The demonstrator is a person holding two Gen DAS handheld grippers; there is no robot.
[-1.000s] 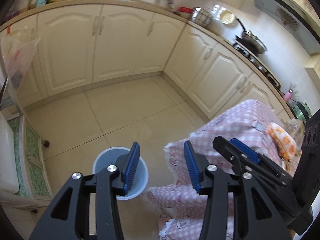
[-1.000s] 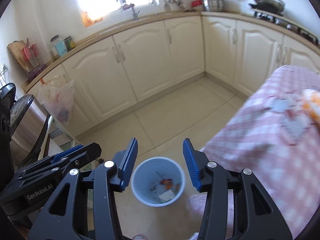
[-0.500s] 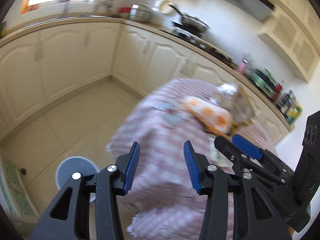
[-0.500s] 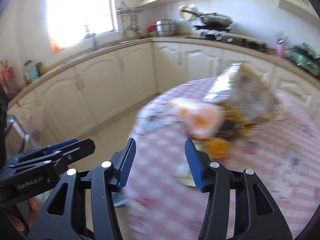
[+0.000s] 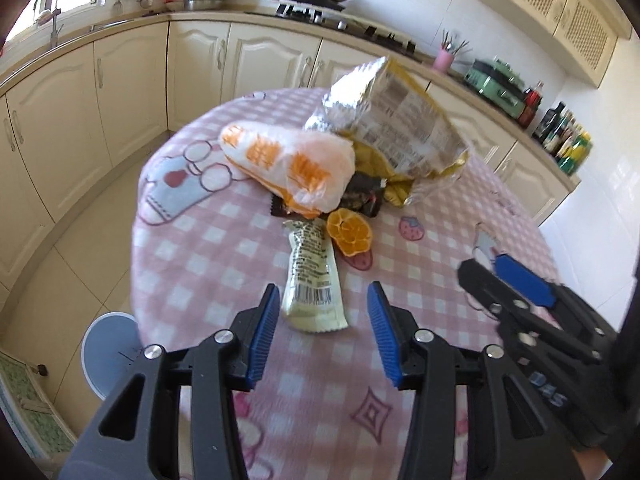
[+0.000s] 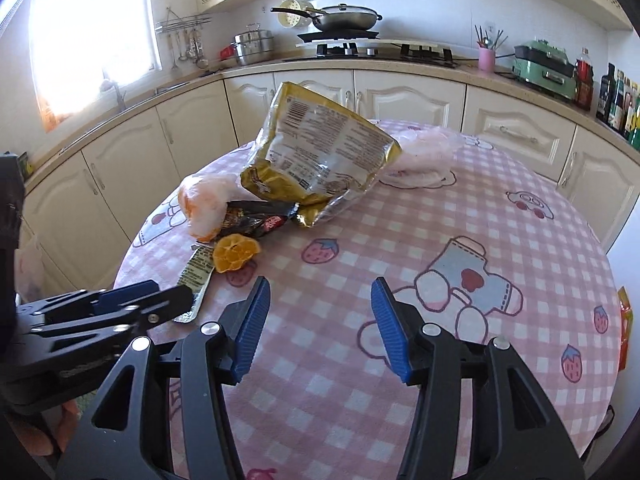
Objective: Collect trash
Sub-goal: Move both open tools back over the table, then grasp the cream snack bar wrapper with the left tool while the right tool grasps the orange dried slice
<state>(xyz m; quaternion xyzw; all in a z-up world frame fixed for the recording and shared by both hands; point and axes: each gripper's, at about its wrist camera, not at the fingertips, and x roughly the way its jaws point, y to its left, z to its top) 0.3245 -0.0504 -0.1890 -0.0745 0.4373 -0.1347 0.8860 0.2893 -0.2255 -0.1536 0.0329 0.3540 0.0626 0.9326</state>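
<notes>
A heap of trash lies on the round table with the pink checked cloth (image 5: 200, 264): an open gold and silver snack bag (image 5: 392, 128), an orange-and-white plastic bag (image 5: 288, 164), a dark wrapper (image 5: 360, 196), an orange peel (image 5: 350, 234) and a cream wrapper (image 5: 312, 284). My left gripper (image 5: 323, 320) hovers open over the near end of the cream wrapper, its pads apart from it. My right gripper (image 6: 320, 316) is open and empty over bare cloth (image 6: 440, 220), right of the peel (image 6: 234, 254) and the snack bag (image 6: 320, 160).
A blue bin (image 5: 108, 352) stands on the tiled floor below the table's left edge. A thin pink bag (image 6: 424, 152) lies behind the snack bag, and an orange packet (image 6: 624, 320) sits at the table's right edge. Cream cabinets and a counter with a stove ring the room.
Both views have swung from the floor bin up and over to the table and its trash heap. The bin now sits low at the left of the left wrist view. Both grippers stay empty.
</notes>
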